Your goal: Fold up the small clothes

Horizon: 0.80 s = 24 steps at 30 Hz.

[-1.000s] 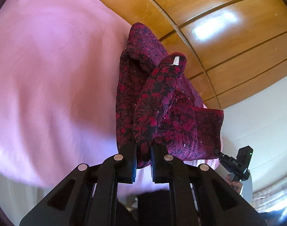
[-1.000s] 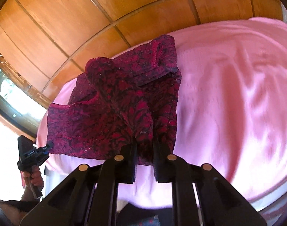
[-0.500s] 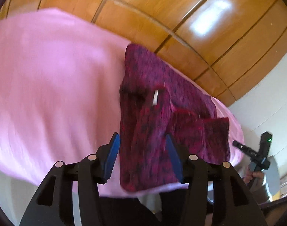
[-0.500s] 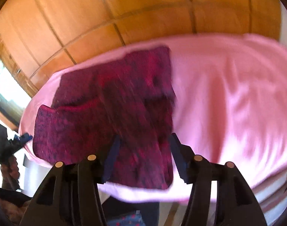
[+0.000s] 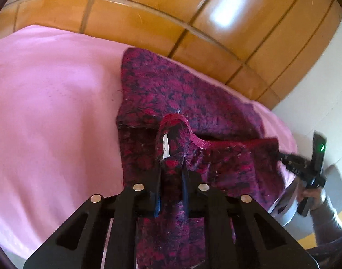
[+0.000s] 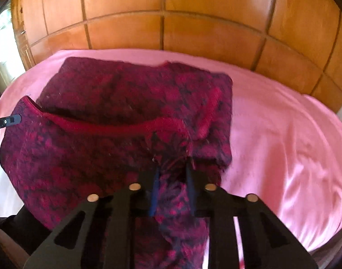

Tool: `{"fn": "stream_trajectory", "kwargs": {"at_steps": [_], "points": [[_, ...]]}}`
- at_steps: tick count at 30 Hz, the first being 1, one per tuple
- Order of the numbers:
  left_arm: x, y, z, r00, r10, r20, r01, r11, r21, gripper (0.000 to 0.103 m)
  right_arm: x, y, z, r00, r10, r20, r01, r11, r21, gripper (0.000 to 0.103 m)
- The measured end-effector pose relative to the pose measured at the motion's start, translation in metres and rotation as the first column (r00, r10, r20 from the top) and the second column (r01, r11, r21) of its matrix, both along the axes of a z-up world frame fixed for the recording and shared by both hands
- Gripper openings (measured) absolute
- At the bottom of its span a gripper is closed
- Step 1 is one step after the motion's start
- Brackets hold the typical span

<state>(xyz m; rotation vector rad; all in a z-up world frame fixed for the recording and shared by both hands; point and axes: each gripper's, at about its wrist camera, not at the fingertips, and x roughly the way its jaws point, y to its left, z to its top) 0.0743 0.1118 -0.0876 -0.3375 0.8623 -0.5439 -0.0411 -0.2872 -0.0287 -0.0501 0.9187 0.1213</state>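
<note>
A dark red patterned knit garment lies partly folded on a pink sheet. My left gripper is shut on a bunched fold of it near a white label and the red neckline trim. The same garment fills the right wrist view. My right gripper is shut on another fold of it near the front edge. The right gripper also shows at the far right of the left wrist view, and the left gripper's tip at the left edge of the right wrist view.
A wooden panelled wall stands close behind the pink surface. The sheet spreads wide to the right of the garment in the right wrist view. A white wall shows at the right of the left wrist view.
Both grippers opened and let the cloth drop half a second ago, then closed again on new folds at the garment's near edge. The garment now lies flatter.
</note>
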Motion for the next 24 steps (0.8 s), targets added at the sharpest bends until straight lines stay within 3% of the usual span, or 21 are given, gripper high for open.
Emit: {"fn": "stream_trajectory", "kwargs": {"at_steps": [4, 9, 15, 24], "points": [[-0.029, 0.02, 0.02, 0.997, 0.029, 0.072, -0.025, 0.998, -0.057, 0.013, -0.023, -0.008, 0.026, 0.999, 0.012, 0.049, -0.017, 0.995, 0.094, 0.015], [-0.027, 0.018, 0.034, 0.991, 0.07, 0.113, -0.064, 0.996, -0.056, 0.013, -0.014, -0.019, 0.057, 0.993, -0.028, 0.112, 0.006, 0.981, 0.193, 0.015], [0.008, 0.011, 0.063, 0.969, 0.142, 0.202, -0.128, 0.989, -0.081, 0.013, 0.027, -0.022, 0.08, 0.977, -0.101, 0.19, 0.055, 0.971, 0.233, 0.015], [0.096, -0.014, 0.057, 0.966, 0.196, 0.167, -0.202, 0.979, 0.02, 0.013, 0.115, -0.023, 0.063, 0.97, -0.191, 0.147, 0.158, 0.965, 0.21, 0.015]]}}
